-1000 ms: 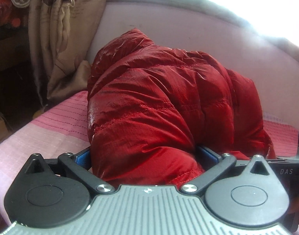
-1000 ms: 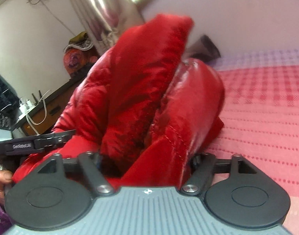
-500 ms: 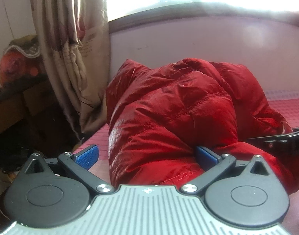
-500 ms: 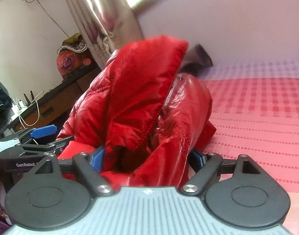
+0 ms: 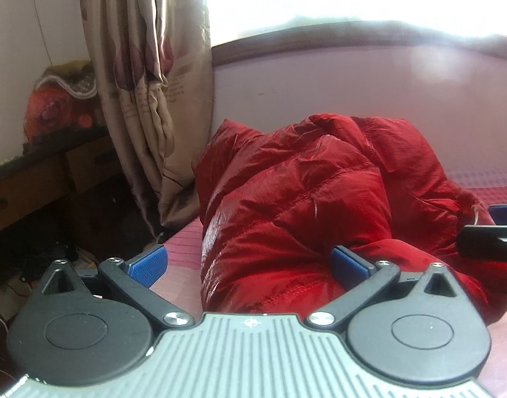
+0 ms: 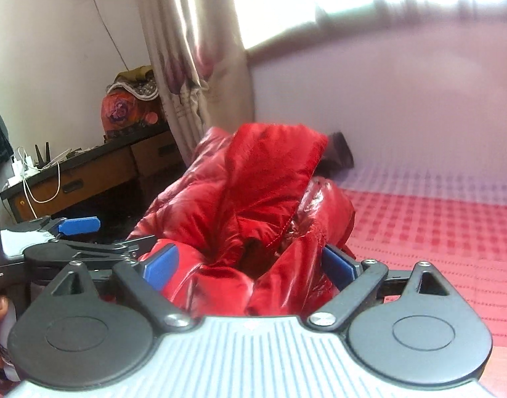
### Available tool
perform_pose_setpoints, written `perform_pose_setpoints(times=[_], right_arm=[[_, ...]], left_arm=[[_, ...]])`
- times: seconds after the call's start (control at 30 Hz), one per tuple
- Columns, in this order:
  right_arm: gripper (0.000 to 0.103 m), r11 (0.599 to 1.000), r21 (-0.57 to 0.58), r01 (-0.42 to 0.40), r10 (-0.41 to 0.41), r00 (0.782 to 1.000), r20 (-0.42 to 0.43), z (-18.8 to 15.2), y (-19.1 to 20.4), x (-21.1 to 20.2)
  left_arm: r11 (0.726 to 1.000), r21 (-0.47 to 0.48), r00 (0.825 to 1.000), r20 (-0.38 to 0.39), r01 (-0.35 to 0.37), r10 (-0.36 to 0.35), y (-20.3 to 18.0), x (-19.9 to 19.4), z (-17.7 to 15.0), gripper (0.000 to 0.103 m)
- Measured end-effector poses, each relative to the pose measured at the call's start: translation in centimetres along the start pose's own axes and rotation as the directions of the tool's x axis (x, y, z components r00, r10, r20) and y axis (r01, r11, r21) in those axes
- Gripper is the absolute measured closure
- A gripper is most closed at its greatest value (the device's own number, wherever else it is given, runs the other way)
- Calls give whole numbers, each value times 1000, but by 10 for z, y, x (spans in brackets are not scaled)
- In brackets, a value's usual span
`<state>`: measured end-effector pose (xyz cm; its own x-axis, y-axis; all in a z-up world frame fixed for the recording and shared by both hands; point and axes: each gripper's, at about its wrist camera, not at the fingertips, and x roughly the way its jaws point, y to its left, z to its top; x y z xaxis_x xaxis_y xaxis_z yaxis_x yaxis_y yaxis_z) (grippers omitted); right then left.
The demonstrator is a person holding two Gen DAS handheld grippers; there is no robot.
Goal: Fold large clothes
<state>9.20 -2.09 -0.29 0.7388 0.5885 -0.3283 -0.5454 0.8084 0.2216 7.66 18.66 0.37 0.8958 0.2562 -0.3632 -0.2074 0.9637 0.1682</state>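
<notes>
Since a second ago, our left tongs (image 5: 246,265) have spread wide and let go of the red puffer jacket (image 5: 319,205), whose bunched hem lies between the blue pads, against the right one only. Our right tongs (image 6: 250,267) have spread too, quilted folds bulging between both pads. Glossy, stitched in puffy channels, the jacket slumps in a heap on the pink checked bed (image 6: 435,232) beside the beige curtain (image 5: 147,83).
</notes>
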Motion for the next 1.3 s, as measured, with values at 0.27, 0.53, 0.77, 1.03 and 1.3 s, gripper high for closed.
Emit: perform_pose_setpoints(times=[0.27,0.53,0.77,1.03,1.3], right_arm=[[2,995,-84,48,-44,998,48,-2,31,-19],[2,995,-69,72,-69,997,47,-8,45,-41],[0,977,-28,213,-214,975,-54,-22,52,-48],[0,953,-28,302,-303,942,-141,-37,62,-58],[0,947,9,320,-310,924,-223,-53,71,-67]], left_arm=[[996,54,996,60,-74,71,-14,-29,0,0],[998,28,999,6,-51,51,-12,-59,8,0],[1000,-13,992,-126,-28,26,-7,-81,2,0],[1000,-8,985,-173,-1,-1,-9,-100,-6,0],[999,-44,965,-259,32,-43,-5,-105,-20,0]])
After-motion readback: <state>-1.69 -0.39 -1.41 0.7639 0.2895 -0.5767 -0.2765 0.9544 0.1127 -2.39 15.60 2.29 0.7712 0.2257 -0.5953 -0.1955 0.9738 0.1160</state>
